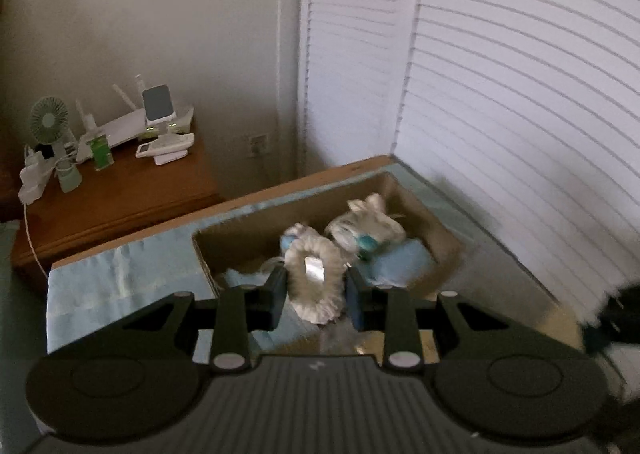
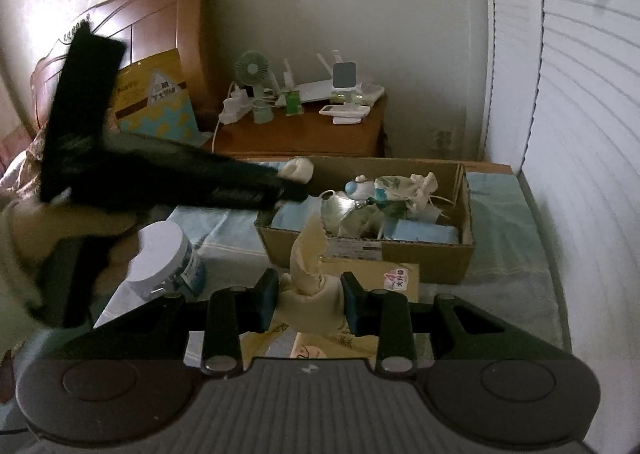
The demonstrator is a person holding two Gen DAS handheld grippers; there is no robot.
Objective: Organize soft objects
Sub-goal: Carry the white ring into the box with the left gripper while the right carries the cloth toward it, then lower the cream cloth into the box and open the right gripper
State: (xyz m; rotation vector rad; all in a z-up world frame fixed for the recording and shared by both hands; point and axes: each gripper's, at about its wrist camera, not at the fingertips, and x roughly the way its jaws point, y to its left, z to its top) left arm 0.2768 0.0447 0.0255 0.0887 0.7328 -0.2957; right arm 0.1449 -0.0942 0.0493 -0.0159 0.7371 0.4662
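A: Gripping a fluffy white ring [image 1: 316,278], the left gripper [image 1: 316,294] has its two dark pads pressed against the ring's sides, and the ring hangs just over the near end of the cardboard box [image 1: 448,238].

B: And the other one?

A: The right gripper [image 2: 306,296] is clenched on a cream cloth bundle [image 2: 310,274], whose twisted top sticks up between the fingers. That bundle sits short of the box, above the near edge of the table.

B: What lies right beside it?

A: To its left stands a white-lidded jar [image 2: 170,258] on the pale blue cloth [image 2: 500,238] that covers the table. Just beyond the fingers is a flat brown packet with a red and white sticker [image 2: 396,278], lying against the front wall of the box.

B: And inside the box?

A: Soft things already: a white toy with a blue patch [image 2: 362,186], a leaf-printed cloth bag [image 2: 400,184] tied at the neck, and folded blue pieces [image 2: 424,232] beneath them. The left gripper reaches in from the left in the right wrist view, blurred, with the ring at its tip over the box's far left corner.

B: Farther back?

A: A wooden nightstand [image 1: 120,198] with a small green fan [image 1: 48,120], a white router [image 1: 128,130] and a green bottle [image 1: 100,150]. Beside it stands a wooden headboard [image 2: 160,14], and white louvred doors [image 1: 520,94] run along the right.
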